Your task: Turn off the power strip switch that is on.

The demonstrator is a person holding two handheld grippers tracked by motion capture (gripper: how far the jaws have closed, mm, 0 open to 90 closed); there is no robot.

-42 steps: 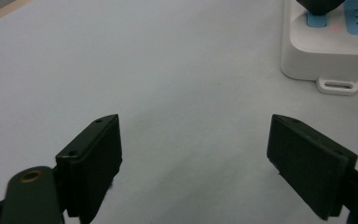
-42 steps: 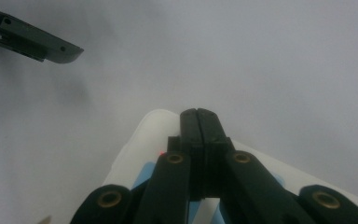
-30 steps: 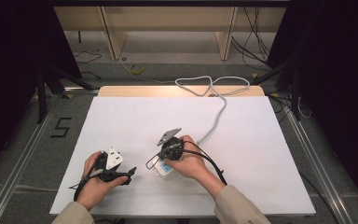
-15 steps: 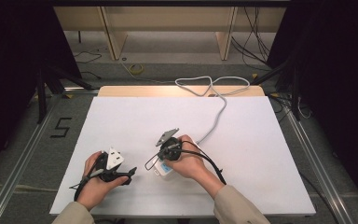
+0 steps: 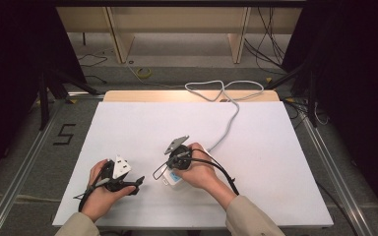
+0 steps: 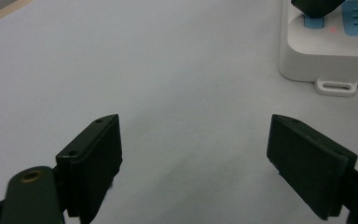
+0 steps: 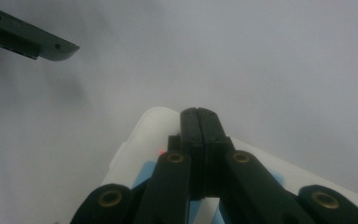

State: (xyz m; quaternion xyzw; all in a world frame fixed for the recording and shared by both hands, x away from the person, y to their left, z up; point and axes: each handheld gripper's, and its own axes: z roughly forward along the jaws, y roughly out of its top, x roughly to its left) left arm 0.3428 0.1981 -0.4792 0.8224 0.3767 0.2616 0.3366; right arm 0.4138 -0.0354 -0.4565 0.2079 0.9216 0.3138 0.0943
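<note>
The right gripper [image 7: 200,116], jaws pressed together, bears on the white plastic power strip's [image 6: 326,51] blue switch [image 6: 313,21] near the bench's front edge; pressure should be kept vertical. The left gripper [image 6: 193,158] is held wide open.

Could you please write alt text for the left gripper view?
The left gripper hangs open, its two black jaws wide apart over the bare white table. At the upper right sits a white power strip with blue sockets, a small red light and a mounting tab.

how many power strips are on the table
1: a white power strip near the table's front edge, partly under the right gripper, its cord running to the far edge.
</note>
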